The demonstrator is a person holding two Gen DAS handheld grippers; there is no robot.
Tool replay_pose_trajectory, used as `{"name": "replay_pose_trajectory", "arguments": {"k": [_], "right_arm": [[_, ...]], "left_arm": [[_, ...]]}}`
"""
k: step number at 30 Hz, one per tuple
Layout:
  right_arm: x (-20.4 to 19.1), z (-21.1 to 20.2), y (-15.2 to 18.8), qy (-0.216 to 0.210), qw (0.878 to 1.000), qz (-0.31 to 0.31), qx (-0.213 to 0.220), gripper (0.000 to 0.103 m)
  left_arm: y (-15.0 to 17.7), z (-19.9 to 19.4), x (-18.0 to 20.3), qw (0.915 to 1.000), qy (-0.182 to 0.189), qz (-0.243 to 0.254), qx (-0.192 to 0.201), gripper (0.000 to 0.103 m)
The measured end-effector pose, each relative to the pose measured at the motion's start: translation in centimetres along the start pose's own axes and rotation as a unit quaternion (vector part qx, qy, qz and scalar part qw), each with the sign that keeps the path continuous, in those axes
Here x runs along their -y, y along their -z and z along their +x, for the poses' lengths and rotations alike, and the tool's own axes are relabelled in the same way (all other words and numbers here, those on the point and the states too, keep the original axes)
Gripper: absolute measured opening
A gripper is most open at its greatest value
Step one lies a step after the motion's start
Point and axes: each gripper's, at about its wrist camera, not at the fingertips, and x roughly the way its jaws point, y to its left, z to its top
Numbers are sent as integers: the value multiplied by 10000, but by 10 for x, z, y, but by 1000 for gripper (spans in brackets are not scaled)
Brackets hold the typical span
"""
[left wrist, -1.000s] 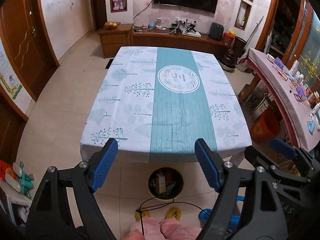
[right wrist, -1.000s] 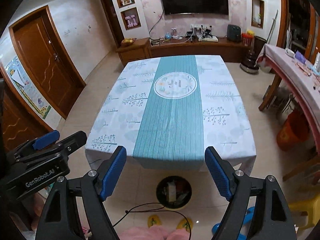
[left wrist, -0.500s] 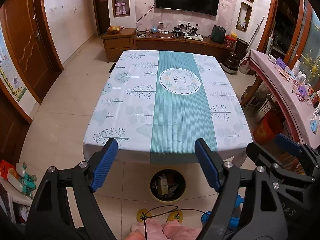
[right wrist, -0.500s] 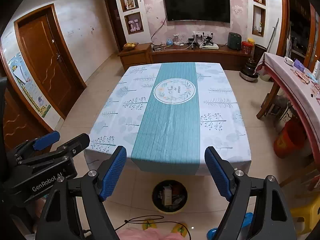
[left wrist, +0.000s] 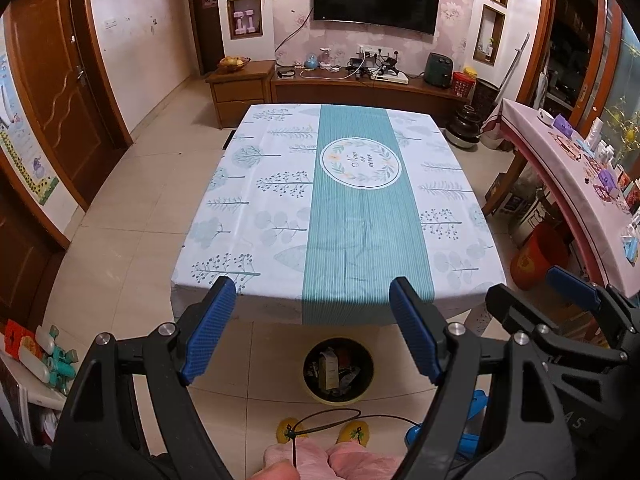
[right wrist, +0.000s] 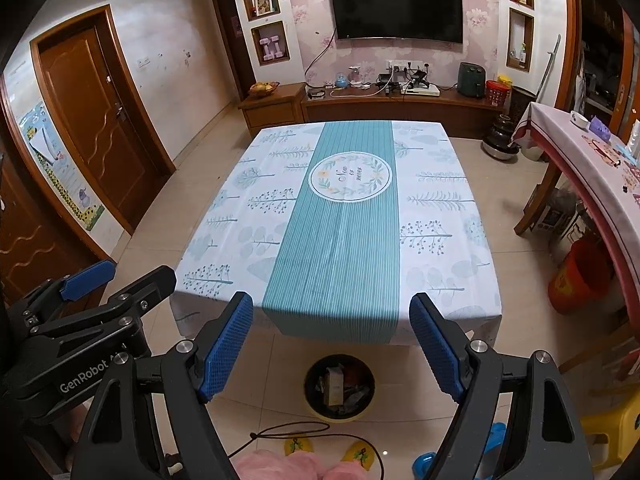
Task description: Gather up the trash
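Note:
A round trash bin (left wrist: 338, 371) with a yellow rim stands on the floor at the table's near edge, holding cartons and wrappers; it also shows in the right wrist view (right wrist: 339, 387). The table (left wrist: 240, 216) wears a white and teal cloth with nothing lying on it, also seen in the right wrist view (right wrist: 440, 208). My left gripper (left wrist: 310, 320) is open and empty, held above the floor in front of the table. My right gripper (right wrist: 332, 336) is open and empty beside it. Each gripper shows at the other view's edge.
A side table (left wrist: 560, 168) with a pink cloth and small items runs along the right. An orange bucket (left wrist: 536, 256) sits under it. A TV cabinet (left wrist: 360, 84) lines the far wall. A yellow stool (right wrist: 612, 428) is at the right. Slippered feet (left wrist: 320, 432) and a black cord lie below.
Both grippers have risen and tilted up, so the table and bin sit lower in view and more of the far wall shows. Both stay open and empty.

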Motion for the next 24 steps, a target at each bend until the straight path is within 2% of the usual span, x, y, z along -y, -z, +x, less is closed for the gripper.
{"name": "replay_pose_trajectory", "arguments": {"k": [24], "right_arm": [[9, 5, 13, -37, 10000, 7, -82, 82]], "left_arm": [[7, -3, 3, 10000, -32, -23, -59, 77]]}}
